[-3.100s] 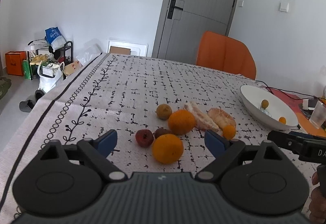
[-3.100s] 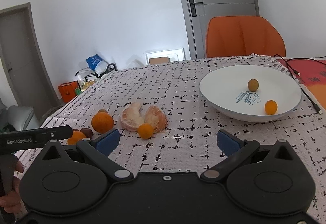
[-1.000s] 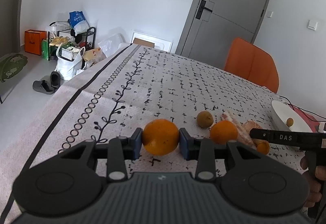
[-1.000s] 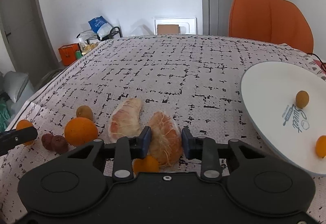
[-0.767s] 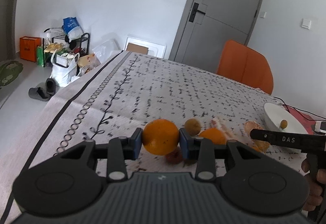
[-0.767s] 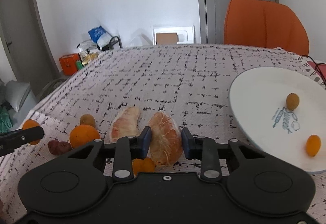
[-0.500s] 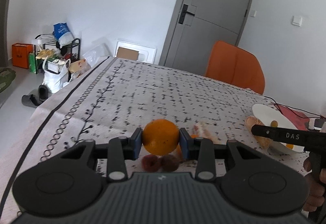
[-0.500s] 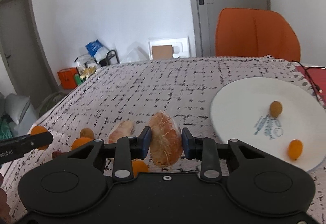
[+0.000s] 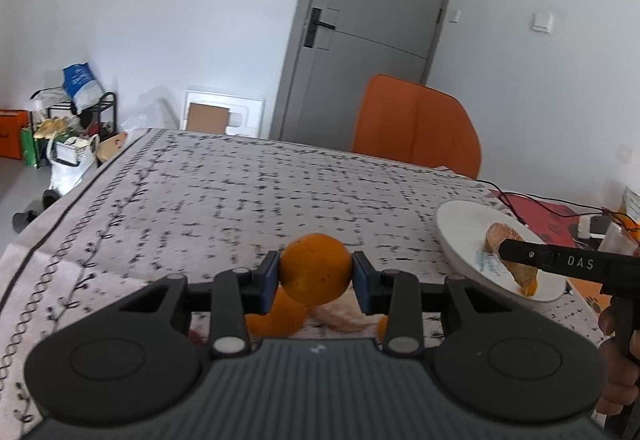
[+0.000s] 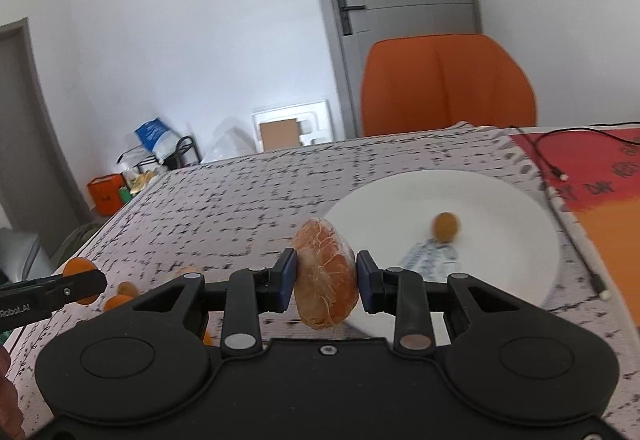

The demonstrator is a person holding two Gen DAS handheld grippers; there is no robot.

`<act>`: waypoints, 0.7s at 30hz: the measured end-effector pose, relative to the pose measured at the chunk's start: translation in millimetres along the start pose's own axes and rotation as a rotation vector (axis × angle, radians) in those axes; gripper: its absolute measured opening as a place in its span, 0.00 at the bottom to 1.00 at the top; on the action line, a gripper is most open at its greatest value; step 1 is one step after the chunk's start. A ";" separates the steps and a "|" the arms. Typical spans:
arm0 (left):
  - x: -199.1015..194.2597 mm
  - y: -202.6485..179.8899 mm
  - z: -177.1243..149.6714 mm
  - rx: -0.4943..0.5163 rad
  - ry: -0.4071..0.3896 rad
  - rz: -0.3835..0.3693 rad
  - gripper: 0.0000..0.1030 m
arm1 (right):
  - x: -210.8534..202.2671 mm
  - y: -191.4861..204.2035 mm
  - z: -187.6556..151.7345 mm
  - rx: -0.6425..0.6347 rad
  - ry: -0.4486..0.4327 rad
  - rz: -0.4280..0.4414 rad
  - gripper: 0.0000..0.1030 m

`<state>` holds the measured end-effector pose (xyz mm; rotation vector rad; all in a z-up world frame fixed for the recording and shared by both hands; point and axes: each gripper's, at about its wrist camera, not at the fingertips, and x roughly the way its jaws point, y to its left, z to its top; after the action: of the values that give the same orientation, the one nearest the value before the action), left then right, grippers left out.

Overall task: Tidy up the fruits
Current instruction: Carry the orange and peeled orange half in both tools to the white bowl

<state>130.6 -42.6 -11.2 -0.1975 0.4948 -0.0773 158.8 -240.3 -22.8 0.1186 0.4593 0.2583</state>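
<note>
My left gripper (image 9: 315, 276) is shut on a whole orange (image 9: 315, 267) and holds it above the patterned table. Below it lie another orange (image 9: 274, 318) and a peeled segment (image 9: 340, 316). My right gripper (image 10: 325, 280) is shut on a peeled citrus half (image 10: 325, 272) and holds it at the near-left rim of the white bowl (image 10: 480, 200). A small brown fruit (image 10: 446, 226) lies in the bowl. In the left wrist view the right gripper (image 9: 516, 264) hangs over the bowl (image 9: 456, 224) with the peeled half (image 9: 498, 234).
An orange chair (image 9: 416, 128) stands at the table's far side. A black cable (image 10: 552, 164) runs over a red mat (image 10: 600, 176) right of the bowl. Several small fruits (image 10: 120, 296) lie on the table at the left. Bags and a rack (image 9: 68, 128) stand on the floor.
Both grippers closed on fruit and lifted it. The right gripper has carried the peeled half rightward to the bowl. The left gripper has risen and moved right with the orange.
</note>
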 end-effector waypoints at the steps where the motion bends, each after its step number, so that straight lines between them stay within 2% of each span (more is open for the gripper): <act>1: 1.4 -4.1 0.3 0.006 0.001 -0.006 0.36 | -2.3 -5.0 0.0 0.007 -0.005 -0.008 0.29; 21: 37.2 -72.7 6.1 0.097 0.029 -0.096 0.36 | -12.4 -87.5 -11.5 0.136 -0.042 -0.143 0.29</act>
<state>164.3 -117.2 -8.2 -0.1254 0.5095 -0.1977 162.0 -327.1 -42.7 0.2225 0.4409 0.0835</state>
